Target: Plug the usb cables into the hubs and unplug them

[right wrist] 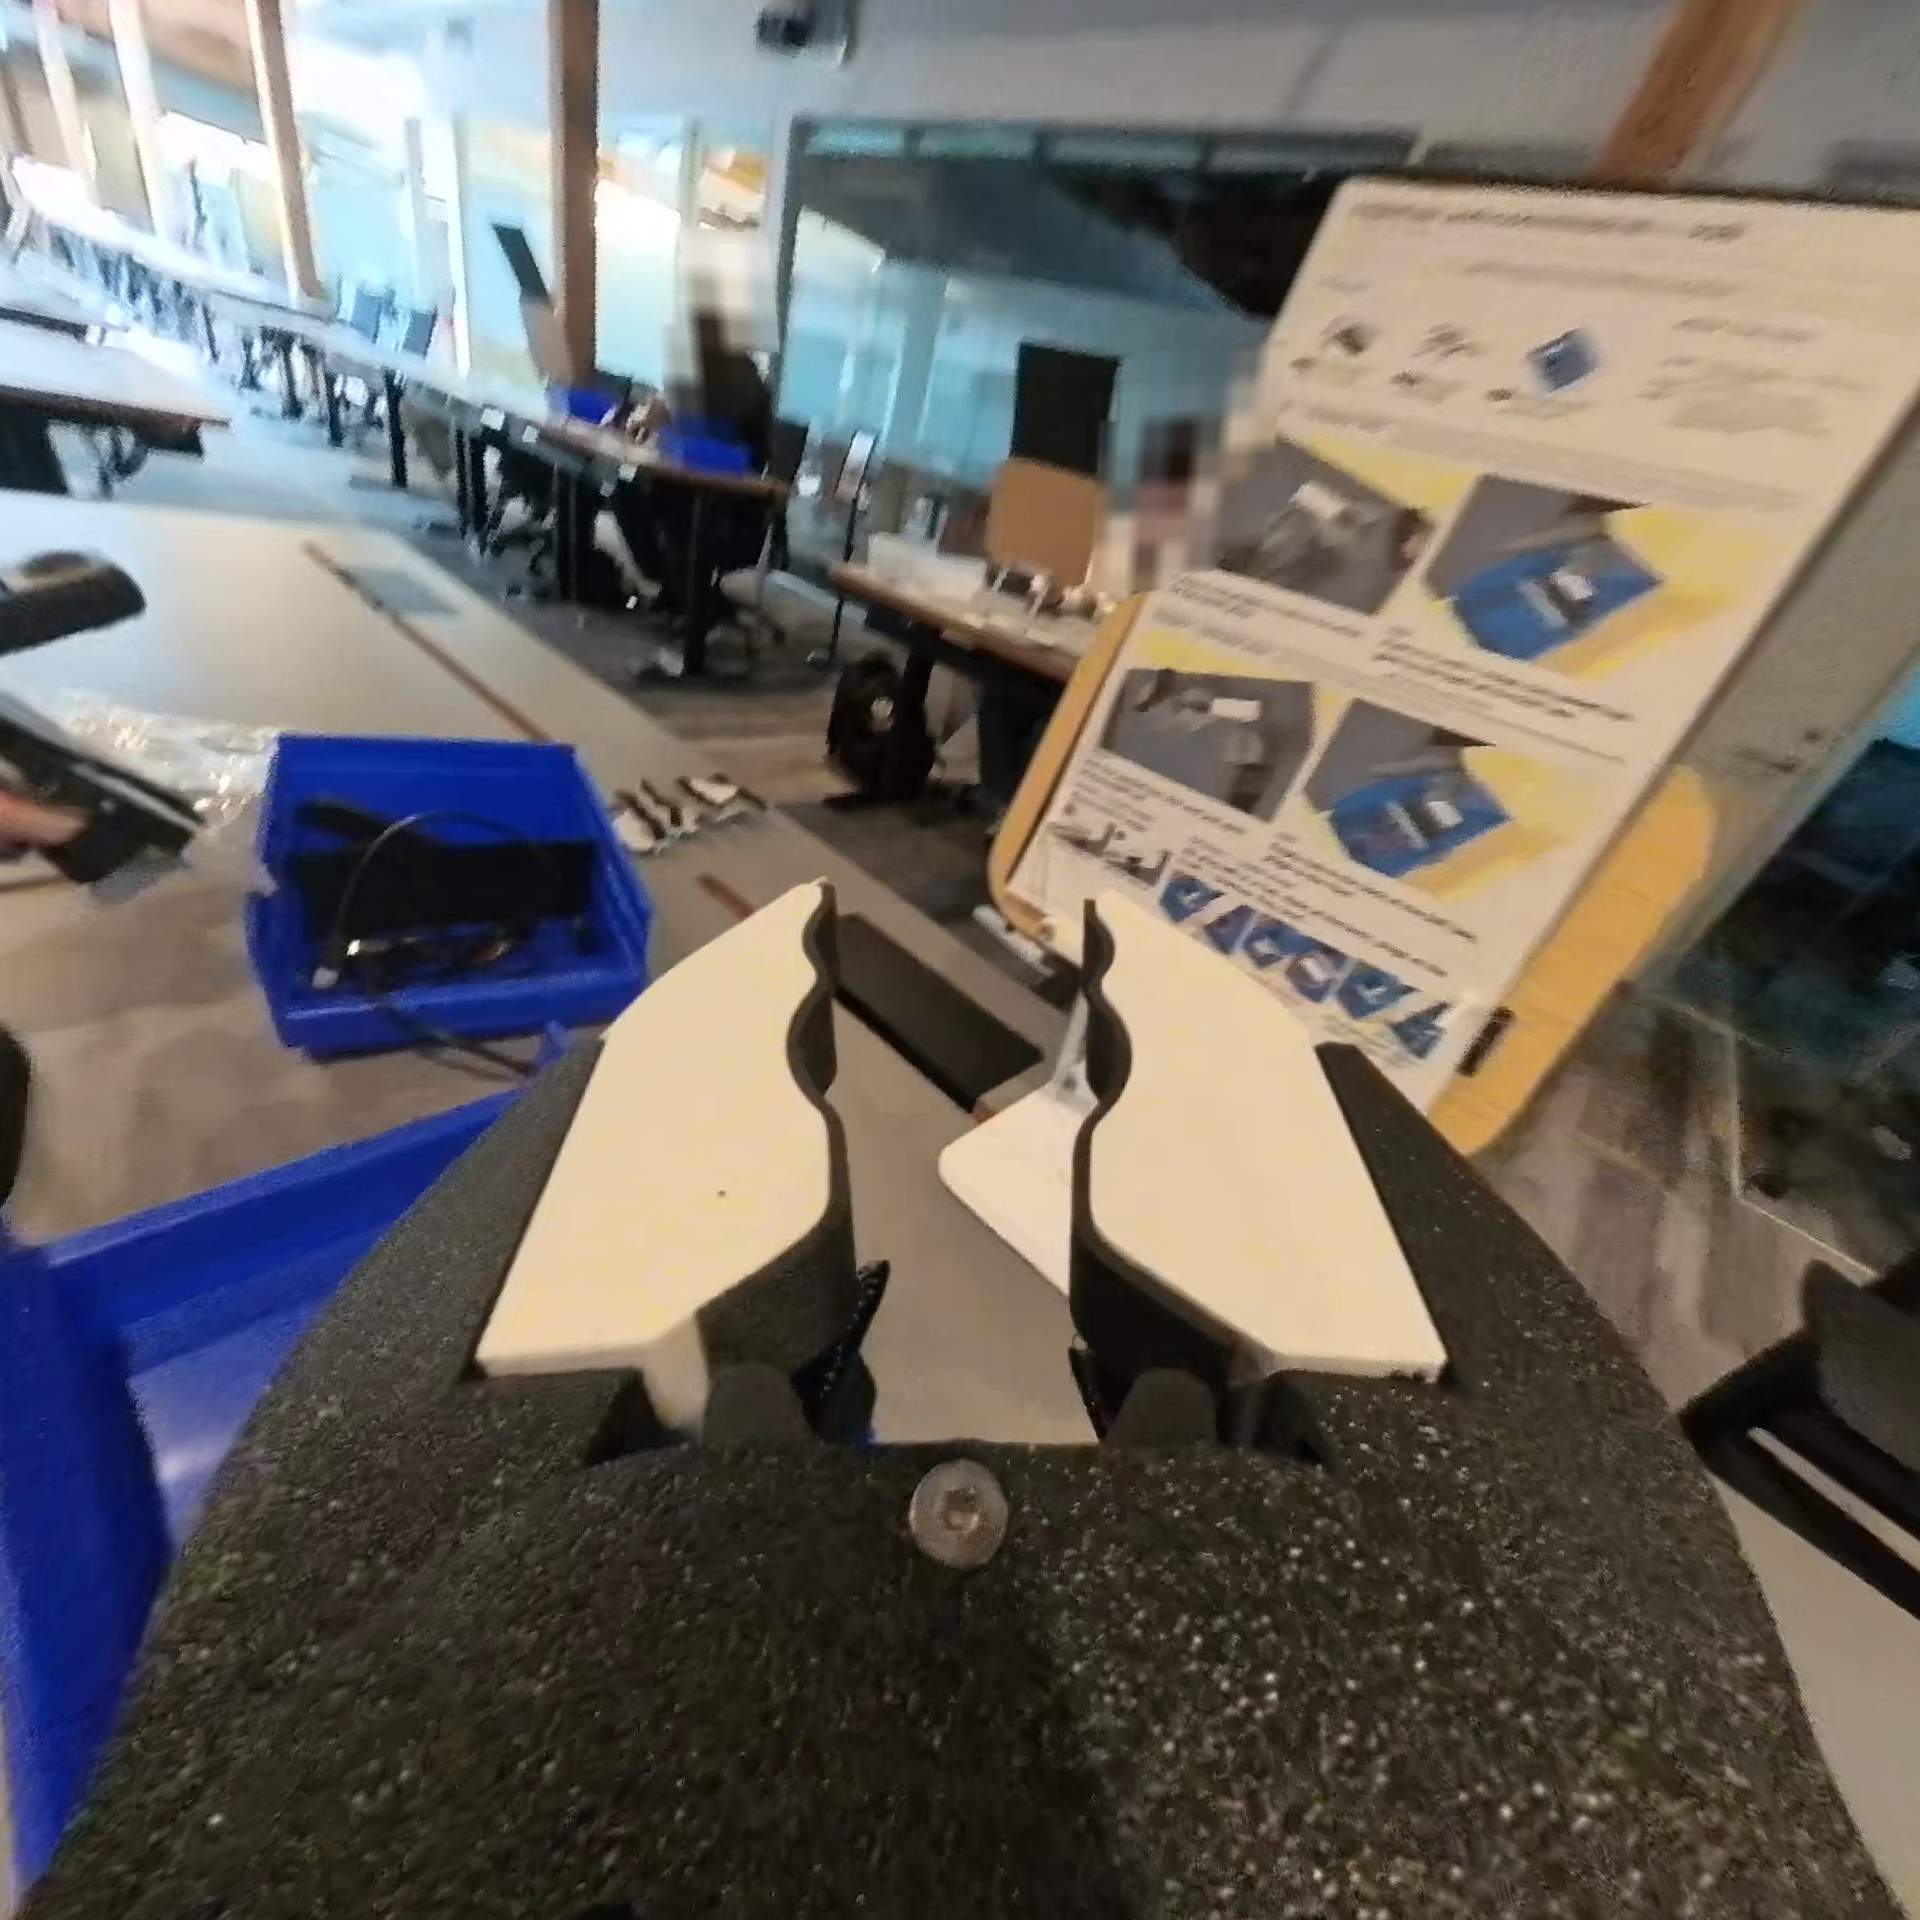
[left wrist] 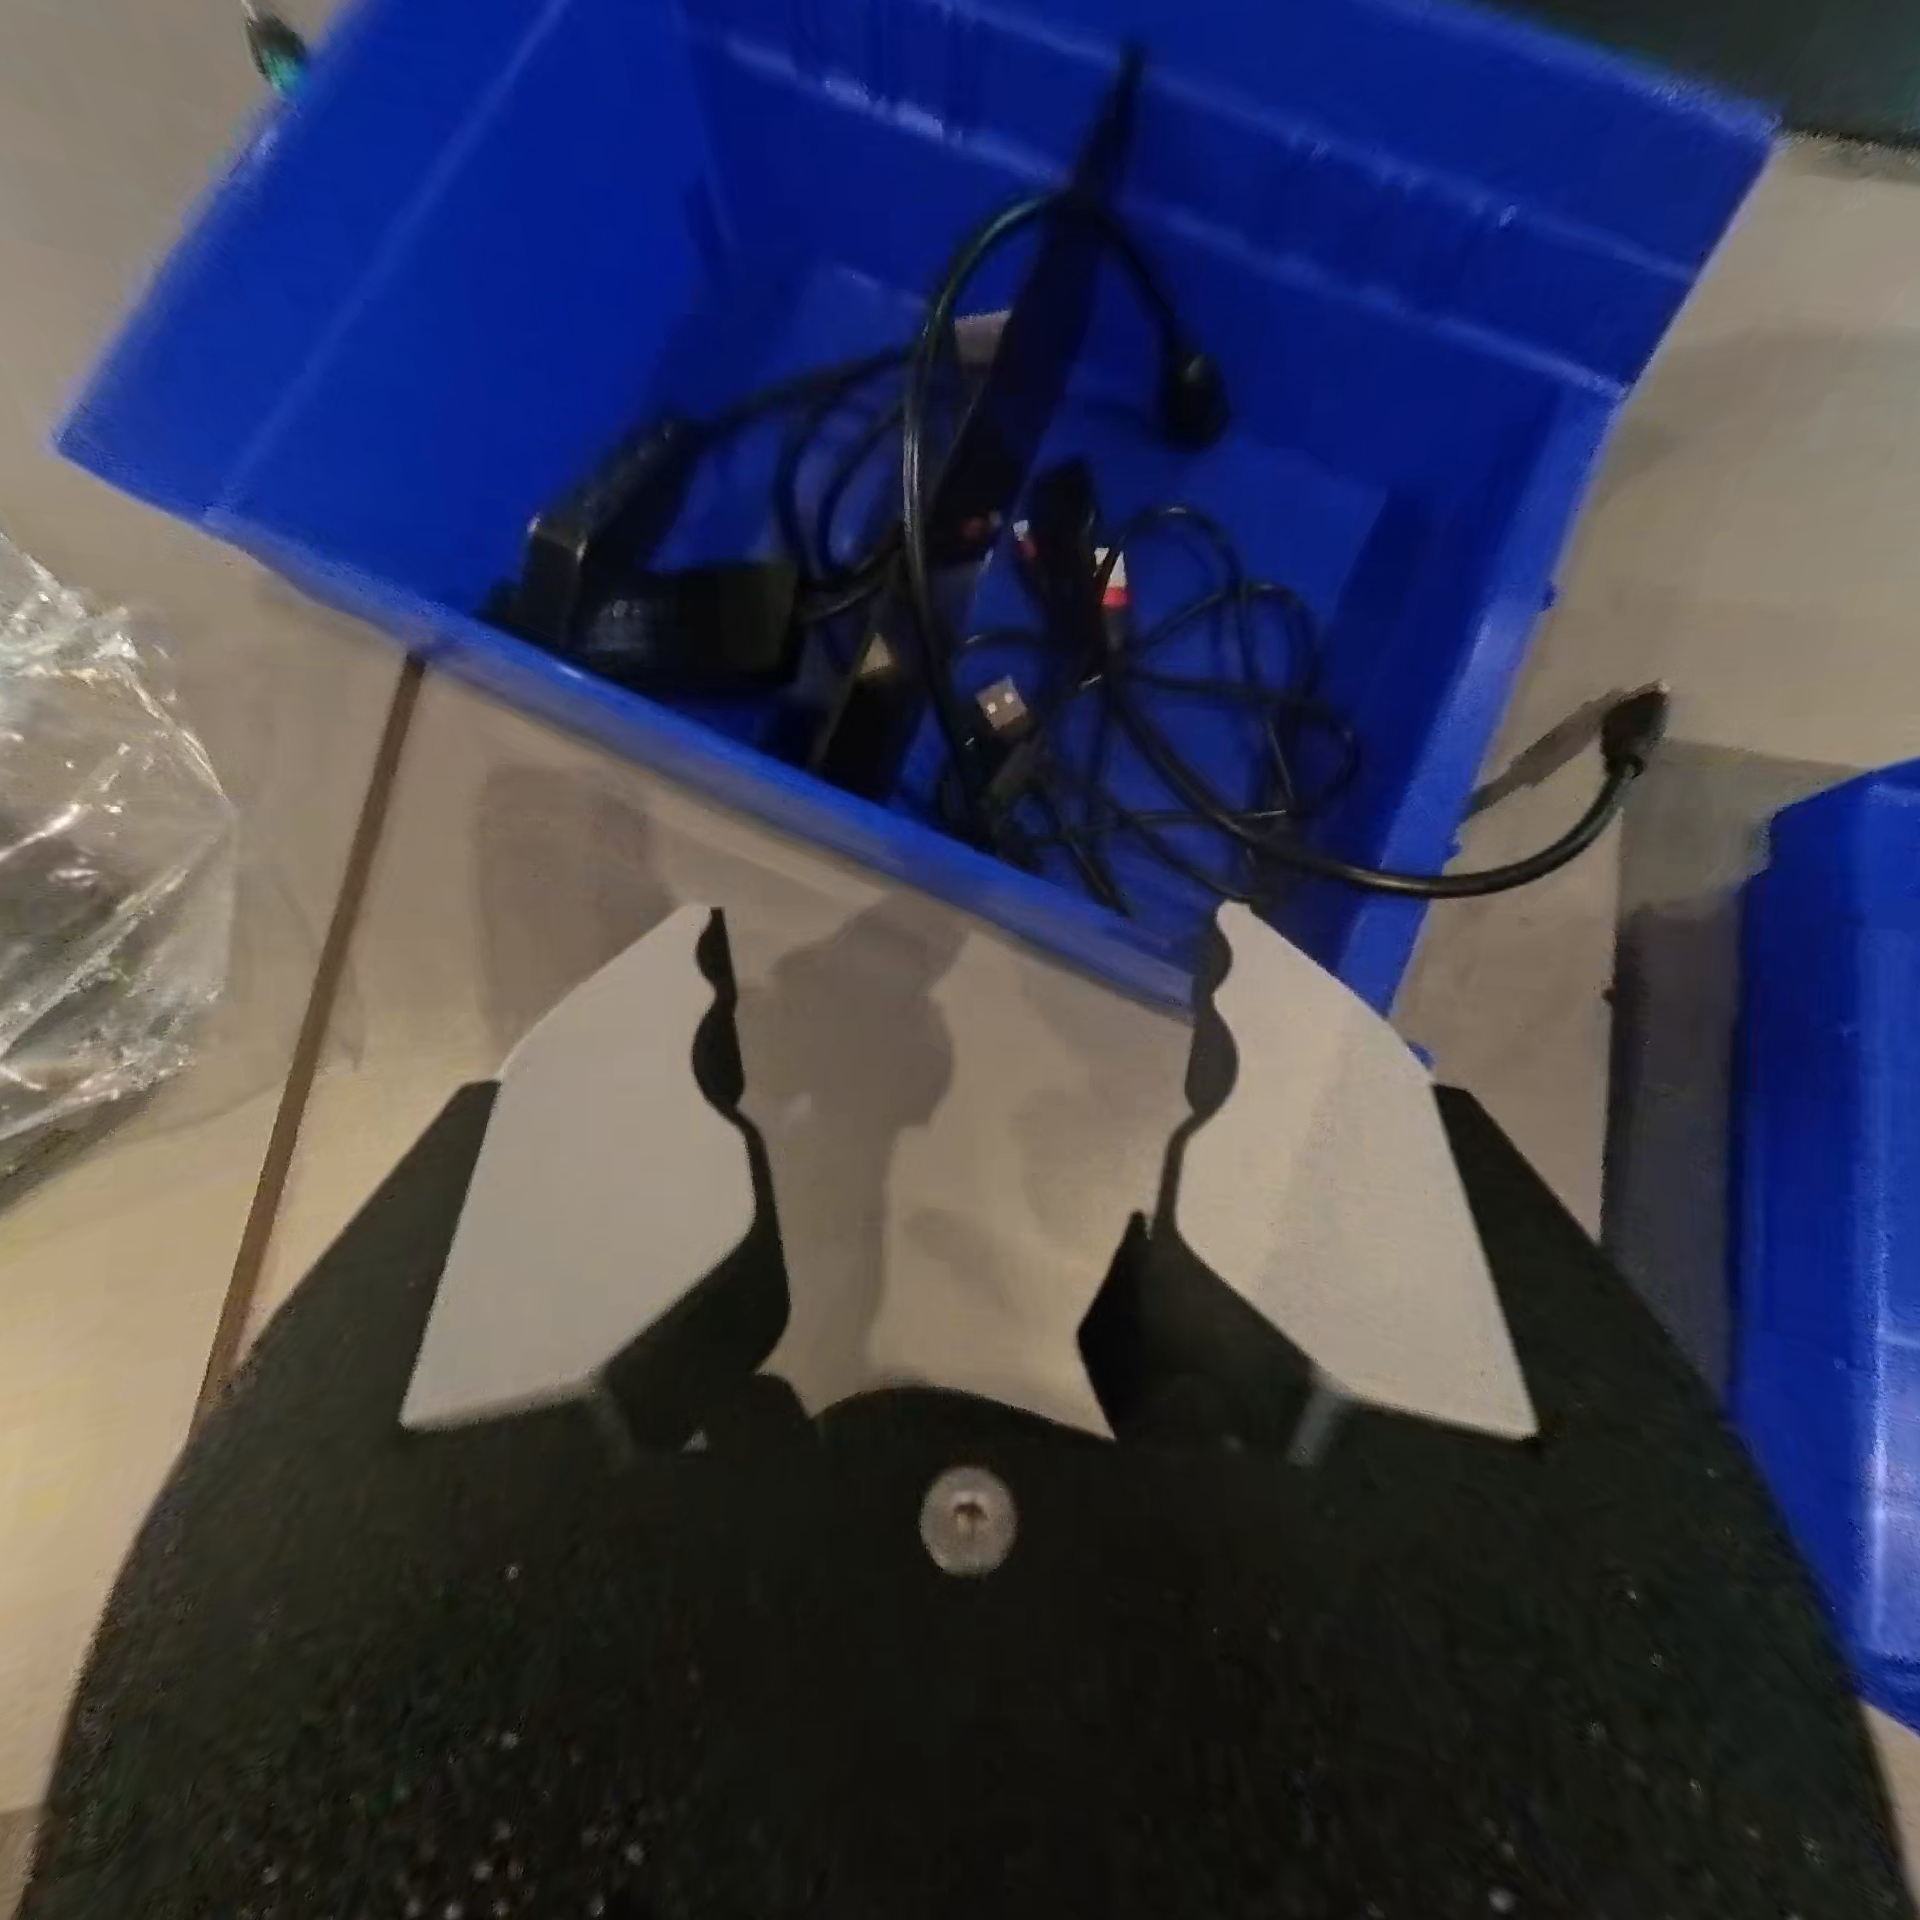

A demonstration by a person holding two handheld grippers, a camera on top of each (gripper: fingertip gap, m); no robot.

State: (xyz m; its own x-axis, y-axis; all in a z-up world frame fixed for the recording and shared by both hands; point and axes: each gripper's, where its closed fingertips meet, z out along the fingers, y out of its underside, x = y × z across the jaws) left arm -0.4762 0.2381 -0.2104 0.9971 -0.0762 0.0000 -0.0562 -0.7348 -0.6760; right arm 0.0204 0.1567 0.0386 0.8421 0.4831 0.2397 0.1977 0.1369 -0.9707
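Note:
In the left wrist view a blue bin (left wrist: pixel 436 312) sits on the table, holding tangled black USB cables (left wrist: pixel 1195 665), a silver USB plug (left wrist: pixel 1003 709) and black hubs (left wrist: pixel 634 592). One cable (left wrist: pixel 1538 862) hangs over the bin's right wall onto the table. My left gripper (left wrist: pixel 961 935) is open and empty, just short of the bin's near rim. In the right wrist view my right gripper (right wrist: pixel 954 914) is open and empty, raised above the table. The same blue bin (right wrist: pixel 436 769) lies far left with cables inside. The left gripper (right wrist: pixel 73 810) shows at the left edge.
A second blue bin (left wrist: pixel 1829 1195) stands at the right, close under my right gripper (right wrist: pixel 83 1382). Clear plastic bags (left wrist: pixel 83 831) lie at the left. An instruction board (right wrist: pixel 1455 623) leans at the right. A black strip (right wrist: pixel 935 1008) and white card (right wrist: pixel 1008 1164) lie on the table.

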